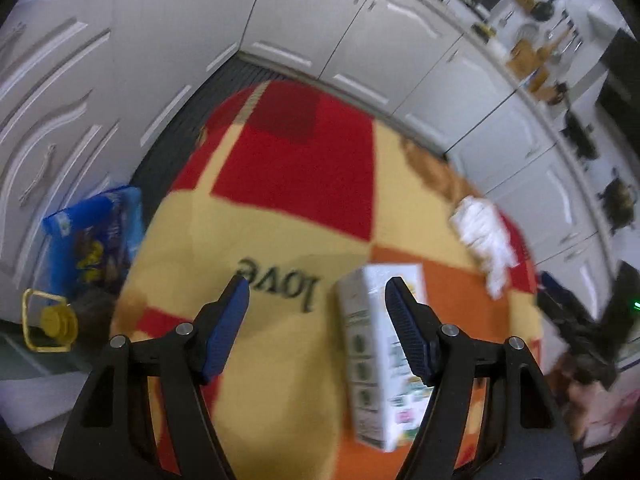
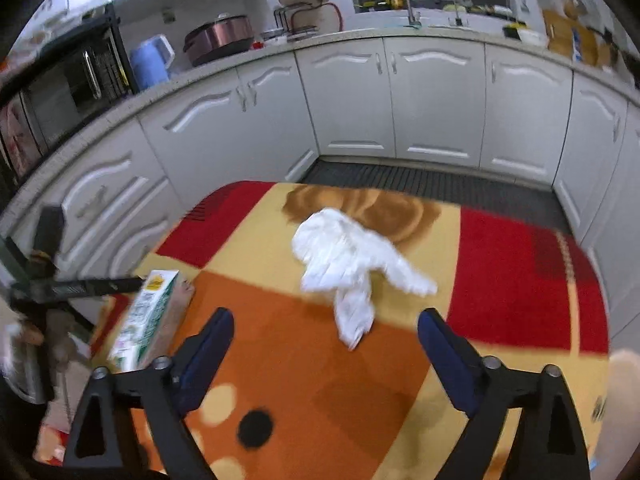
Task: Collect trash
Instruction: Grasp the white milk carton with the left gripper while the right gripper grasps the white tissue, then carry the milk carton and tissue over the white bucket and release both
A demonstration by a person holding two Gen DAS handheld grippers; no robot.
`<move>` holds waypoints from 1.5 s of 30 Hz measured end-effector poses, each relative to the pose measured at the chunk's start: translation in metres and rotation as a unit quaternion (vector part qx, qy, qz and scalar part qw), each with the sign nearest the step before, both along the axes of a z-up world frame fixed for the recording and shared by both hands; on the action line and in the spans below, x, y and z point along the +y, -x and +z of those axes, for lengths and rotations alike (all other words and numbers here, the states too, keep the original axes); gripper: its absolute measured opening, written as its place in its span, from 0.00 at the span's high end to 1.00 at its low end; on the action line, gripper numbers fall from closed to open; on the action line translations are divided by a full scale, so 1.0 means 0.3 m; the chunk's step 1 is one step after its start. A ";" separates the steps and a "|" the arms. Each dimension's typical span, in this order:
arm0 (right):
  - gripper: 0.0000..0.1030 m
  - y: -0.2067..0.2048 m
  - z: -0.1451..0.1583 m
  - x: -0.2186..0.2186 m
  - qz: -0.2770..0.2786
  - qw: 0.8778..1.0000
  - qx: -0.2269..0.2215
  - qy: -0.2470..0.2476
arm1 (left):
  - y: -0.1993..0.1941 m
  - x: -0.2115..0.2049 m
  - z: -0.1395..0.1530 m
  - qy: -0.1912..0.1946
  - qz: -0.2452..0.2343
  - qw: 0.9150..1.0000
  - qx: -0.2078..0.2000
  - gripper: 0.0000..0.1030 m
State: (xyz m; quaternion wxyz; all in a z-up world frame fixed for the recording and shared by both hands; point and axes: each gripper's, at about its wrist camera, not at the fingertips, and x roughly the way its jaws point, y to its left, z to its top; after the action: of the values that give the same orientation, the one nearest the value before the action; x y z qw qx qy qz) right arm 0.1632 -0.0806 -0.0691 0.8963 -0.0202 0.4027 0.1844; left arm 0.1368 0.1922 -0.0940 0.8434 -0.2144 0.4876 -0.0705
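Only the left wrist view shows a blue snack bag [image 1: 96, 236] lying left of the rug [image 1: 280, 184]. The left claw [image 1: 316, 300] gapes wide, empty, above the white carton [image 1: 380, 356] lying on the rug. The right claw [image 2: 326, 332] is equally wide, empty, just short of the crumpled white tissue [image 2: 348, 264].

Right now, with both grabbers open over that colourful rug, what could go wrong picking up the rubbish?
The carton lies off-centre, against one finger of the left hand-held gripper; closing might push it aside. The crumpled white tissue is soft and spread out, so the right hand-held gripper may pinch only a corner, or snag the rug.
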 end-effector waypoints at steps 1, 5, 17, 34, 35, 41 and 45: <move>0.11 -0.019 -0.003 0.012 0.006 1.000 -0.002 0.008 | 0.009 -0.006 0.013 0.003 -0.002 1.000 -0.004 0.32; 0.11 -0.120 -0.047 0.061 0.019 0.999 -0.012 0.041 | 0.039 -0.084 0.023 0.010 -0.024 1.000 0.006 0.22; 0.81 -0.148 -0.100 -0.017 0.011 1.000 0.015 -0.003 | 0.004 -0.324 -0.091 -0.069 -0.054 0.995 0.039 0.23; 0.81 0.297 0.051 -0.228 -0.032 0.997 -0.035 -0.053 | 0.132 -0.572 0.066 -0.096 -0.119 0.987 -0.052 0.47; 0.81 0.299 0.053 -0.234 -0.035 0.997 -0.036 -0.054 | 0.142 -0.592 0.072 -0.097 -0.123 0.986 -0.055 0.47; 0.81 0.347 0.092 -0.278 -0.055 0.996 -0.050 -0.057 | 0.166 -0.692 0.115 -0.097 -0.144 0.982 -0.074 0.47; 0.81 0.379 0.109 -0.315 -0.070 0.994 -0.056 -0.063 | 0.184 -0.747 0.137 -0.103 -0.155 0.979 -0.086 0.47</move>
State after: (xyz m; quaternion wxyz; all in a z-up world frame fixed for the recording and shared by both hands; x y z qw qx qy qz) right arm 0.0496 -0.1751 -0.0364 0.9276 0.0548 0.3401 0.1446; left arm 0.0815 -0.0319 -0.0529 0.8788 -0.0410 0.4448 -0.1679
